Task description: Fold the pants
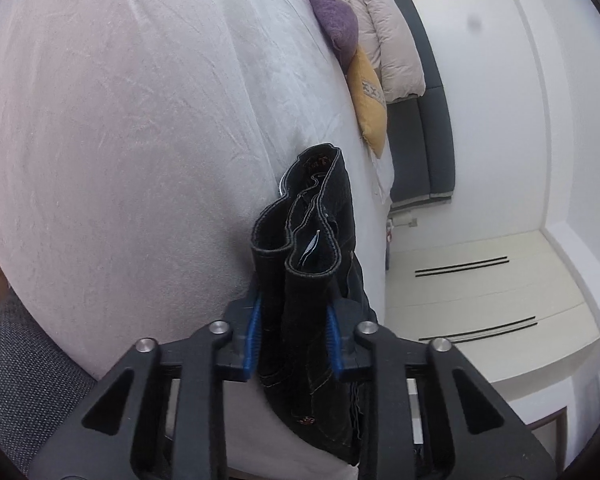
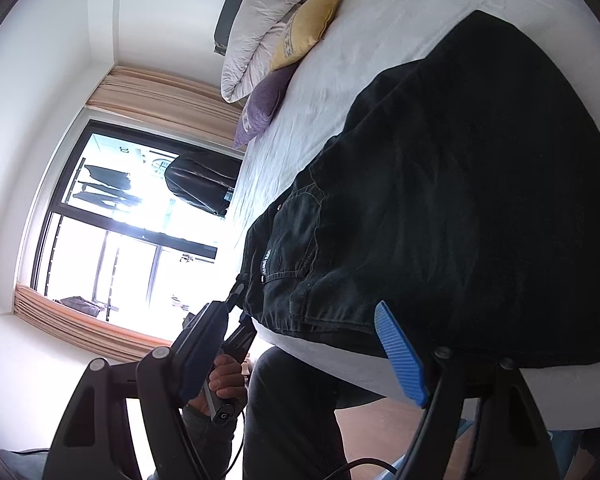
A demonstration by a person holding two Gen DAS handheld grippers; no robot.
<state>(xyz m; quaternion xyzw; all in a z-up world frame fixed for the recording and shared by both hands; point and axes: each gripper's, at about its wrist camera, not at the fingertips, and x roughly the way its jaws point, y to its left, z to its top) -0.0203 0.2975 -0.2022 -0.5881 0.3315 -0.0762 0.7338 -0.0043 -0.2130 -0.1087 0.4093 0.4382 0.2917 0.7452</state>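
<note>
Black jeans (image 2: 440,208) lie across the white bed (image 2: 380,40), their waist end toward the bed's near edge. My left gripper (image 1: 294,332) is shut on the bunched waistband of the jeans (image 1: 308,248), which stands up between its blue pads (image 1: 253,336). In the right wrist view the left gripper (image 2: 236,300) shows at the waist corner, held by a hand. My right gripper (image 2: 296,356) is open and empty, its blue fingers (image 2: 400,356) wide apart just off the bed's edge beside the jeans.
A yellow pillow (image 1: 368,100), a purple pillow (image 1: 334,12) and a folded pale duvet (image 1: 384,28) lie at the head of the bed by a dark headboard (image 1: 424,120). A large window (image 2: 120,220) and curtains are beyond. The person's legs (image 2: 292,408) stand by the bed's edge.
</note>
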